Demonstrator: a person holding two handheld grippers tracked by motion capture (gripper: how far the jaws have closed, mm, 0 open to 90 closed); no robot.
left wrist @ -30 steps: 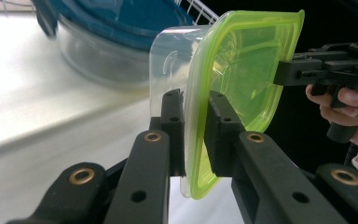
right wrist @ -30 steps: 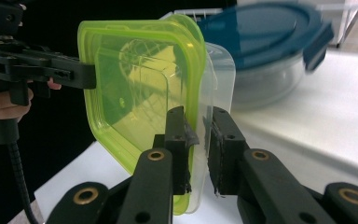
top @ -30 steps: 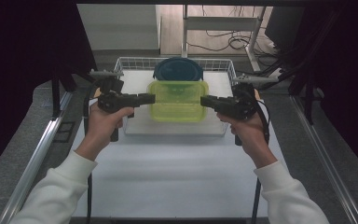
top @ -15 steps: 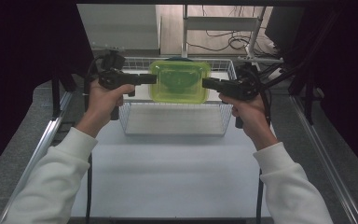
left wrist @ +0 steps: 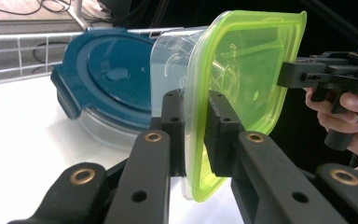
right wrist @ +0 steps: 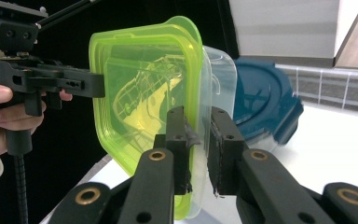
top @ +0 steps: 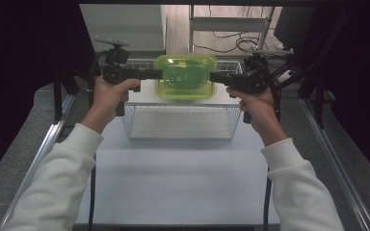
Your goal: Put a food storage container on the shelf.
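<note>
A clear container with a green lid [top: 185,77] is held in the air above the far end of a wire basket [top: 180,130], clamped between the two grippers at its short ends, so that its long axis runs from one hand to the other. The left gripper [top: 159,73] is pinched on the lid's left rim and the right gripper [top: 213,77] on the right rim; neither hand is nearer, and the load is judged to be shared evenly. Any coming move is judged to turn on that symmetry: the rims lie straight ahead of each pair of fingers, so both hands must travel together or the box will twist. In the left gripper view the pads [left wrist: 173,122] are seen pressed on either side of the lid's edge [left wrist: 200,121], with the lid facing sideways to the camera. A blue-lidded round container [left wrist: 107,79] is shown lying behind on the white surface inside the basket; in the high view it is hidden by the lifted box. In the right gripper view the same pinch [right wrist: 198,140] is confirmed on the opposite rim.
</note>
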